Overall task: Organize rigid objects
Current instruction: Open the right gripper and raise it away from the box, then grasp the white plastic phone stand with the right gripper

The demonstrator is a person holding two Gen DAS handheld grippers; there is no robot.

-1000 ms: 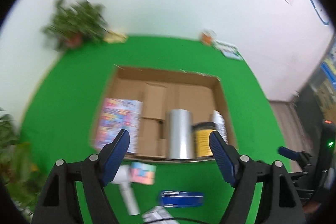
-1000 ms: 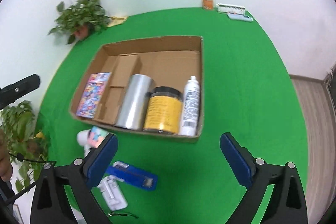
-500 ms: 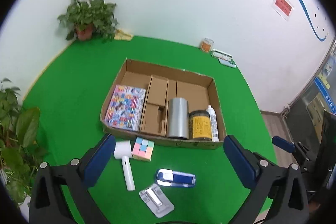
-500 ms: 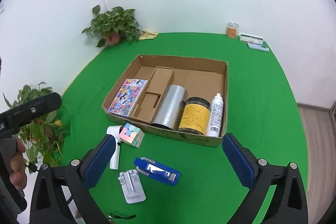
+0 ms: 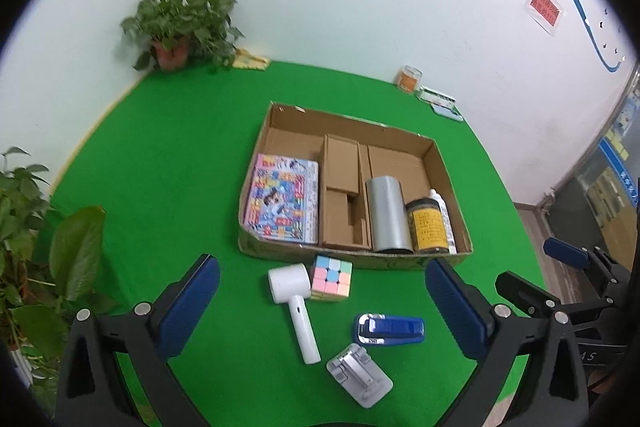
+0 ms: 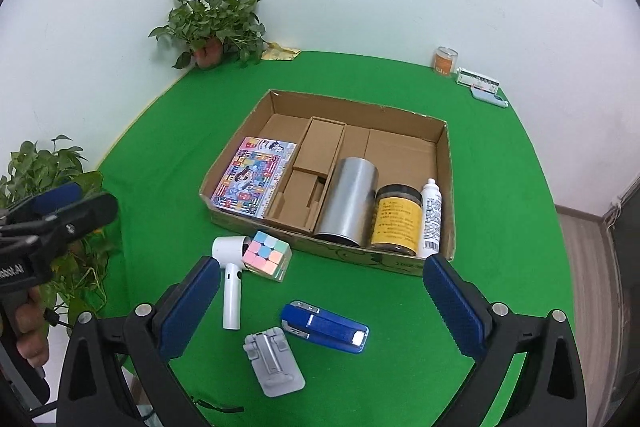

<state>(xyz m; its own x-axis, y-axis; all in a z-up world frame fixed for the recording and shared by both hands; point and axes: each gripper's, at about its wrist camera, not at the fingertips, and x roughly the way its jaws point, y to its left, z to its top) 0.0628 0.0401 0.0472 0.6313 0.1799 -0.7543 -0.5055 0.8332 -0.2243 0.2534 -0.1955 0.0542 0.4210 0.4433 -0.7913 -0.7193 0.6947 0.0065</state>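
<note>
Currently, both grippers hang above the table with jaws spread wide and empty. Four items remain outside the cardboard box (image 6: 449,187): fan (image 6: 229,267), cube (image 6: 267,256), stapler (image 6: 324,326) and grey stand (image 6: 273,361). The stapler lies ahead of the right gripper (image 6: 320,301), its long axis running roughly across the jaw opening. The left gripper (image 5: 320,301) sits nearer the fan.

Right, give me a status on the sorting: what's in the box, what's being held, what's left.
Done: the colourful booklet, silver cylinder, yellow-label jar and white bottle lie in the cardboard box.

In hand: nothing; left gripper and right gripper are both open and empty.

Left on the green table: cube, white handheld device, blue stapler, grey stand.
</note>
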